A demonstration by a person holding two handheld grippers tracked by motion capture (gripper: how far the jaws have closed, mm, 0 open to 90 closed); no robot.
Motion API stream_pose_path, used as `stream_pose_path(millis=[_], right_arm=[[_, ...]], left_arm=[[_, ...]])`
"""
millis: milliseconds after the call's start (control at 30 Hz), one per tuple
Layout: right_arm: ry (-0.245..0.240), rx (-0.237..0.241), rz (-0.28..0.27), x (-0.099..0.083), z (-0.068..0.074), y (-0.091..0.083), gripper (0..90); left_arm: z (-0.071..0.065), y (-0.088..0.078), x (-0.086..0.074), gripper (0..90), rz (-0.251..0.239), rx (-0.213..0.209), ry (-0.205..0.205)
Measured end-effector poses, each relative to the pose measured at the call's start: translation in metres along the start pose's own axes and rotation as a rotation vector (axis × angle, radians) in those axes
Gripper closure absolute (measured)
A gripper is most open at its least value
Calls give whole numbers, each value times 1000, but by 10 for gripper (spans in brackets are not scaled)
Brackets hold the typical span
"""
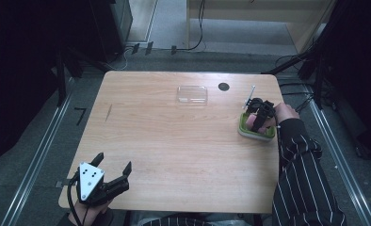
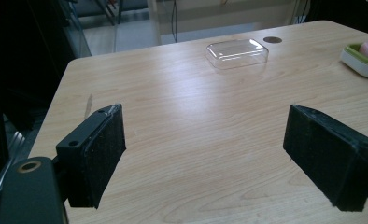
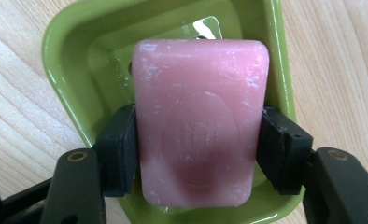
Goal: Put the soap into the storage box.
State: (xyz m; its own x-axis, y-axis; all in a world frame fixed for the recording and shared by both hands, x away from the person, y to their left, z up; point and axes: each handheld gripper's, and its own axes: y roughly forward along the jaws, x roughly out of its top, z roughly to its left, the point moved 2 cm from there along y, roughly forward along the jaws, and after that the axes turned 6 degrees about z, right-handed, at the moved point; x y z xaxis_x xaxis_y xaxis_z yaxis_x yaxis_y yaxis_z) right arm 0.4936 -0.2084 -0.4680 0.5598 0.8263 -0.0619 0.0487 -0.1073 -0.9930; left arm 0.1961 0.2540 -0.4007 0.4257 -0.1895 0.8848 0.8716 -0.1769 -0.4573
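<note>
Right hand-held gripper (image 3: pixel 198 140) is clamped on the pink soap bar (image 3: pixel 201 126), one black pad pressed flat against each long side, and the bar sits over the green soap dish (image 3: pixel 74 60) with the dish's raised rim showing on both sides of it. From the high view that right hand-held gripper (image 1: pixel 258 118) and dish (image 1: pixel 255 133) are near the bench's right-hand edge, with little bare wood between the dish and the edge. Over to the left hand-held gripper (image 2: pixel 205 154): jaws spread wide, nothing between them, just bare wood beneath. In the high view it (image 1: pixel 113 167) rests at the near left corner of the bench (image 1: pixel 174 155), close to the front edge. Ahead of it, well apart, lies a clear plastic lid (image 2: pixel 237 52), and just beyond that a dark round hole (image 2: pixel 272 40) near the far edge. Between the two hand-held grippers the wood is bare right across.
</note>
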Motion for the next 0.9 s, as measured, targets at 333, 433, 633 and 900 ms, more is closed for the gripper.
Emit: stream_pose_path(millis=[333, 433, 633, 900], right_arm=[[36, 1, -26, -3, 2, -13, 286], [59, -13, -8, -3, 3, -16, 222], [119, -1, -8, -6, 7, -23, 134], [171, 19, -24, -12, 18, -32, 84]], left_arm=[[0, -1, 0, 134, -2, -2, 2], [0, -1, 0, 134, -5, -3, -2], [0, 0, 0, 134, -3, -6, 5], [-1, 0, 0, 134, -3, -7, 5]])
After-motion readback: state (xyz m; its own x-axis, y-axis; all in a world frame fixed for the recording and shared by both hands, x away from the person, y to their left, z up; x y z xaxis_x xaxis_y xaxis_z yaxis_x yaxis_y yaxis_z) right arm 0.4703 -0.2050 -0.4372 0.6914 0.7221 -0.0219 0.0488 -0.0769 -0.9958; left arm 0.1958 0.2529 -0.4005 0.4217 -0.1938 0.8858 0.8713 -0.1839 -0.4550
